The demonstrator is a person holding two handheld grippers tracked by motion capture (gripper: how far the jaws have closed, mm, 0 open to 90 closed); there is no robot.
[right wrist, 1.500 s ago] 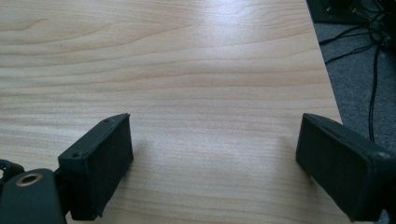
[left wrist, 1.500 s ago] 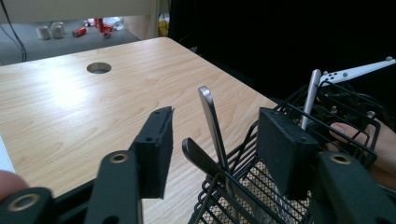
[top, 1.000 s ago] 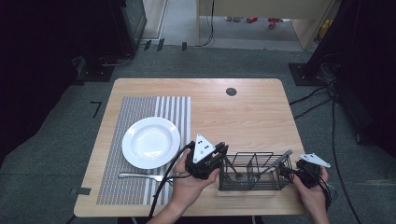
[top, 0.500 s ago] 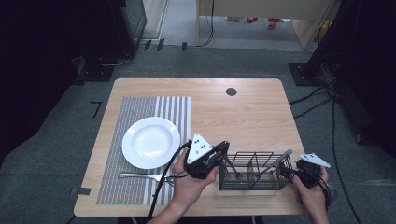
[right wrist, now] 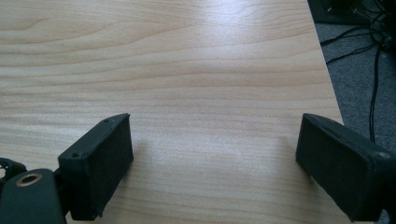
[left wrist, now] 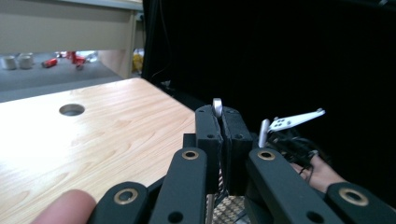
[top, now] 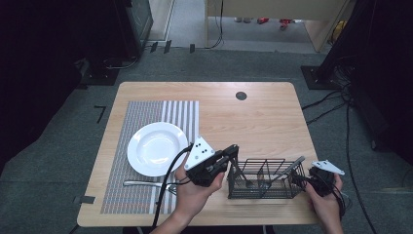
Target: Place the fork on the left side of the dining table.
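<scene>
Now: left hand-held gripper (top: 233,150) low centre of high view, jaws pinched on a thin metal utensil handle (left wrist: 217,107), utensil type unclear, tip down in left end of black wire caddy (top: 263,178). Right hand-held gripper (top: 306,179) lower right, touching caddy's right end, jaws spread wide over bare wooden worktop (right wrist: 187,70). White plate (top: 157,148) left of centre on striped placemat (top: 146,112). Fork (top: 146,184) just below plate, on mat.

Pale wooden surface (top: 253,117) with round cable hole (top: 241,95), on grey carpet floor (top: 204,63). Black cables (top: 341,102) trailing right. Dark equipment either side; bright doorway beyond.
</scene>
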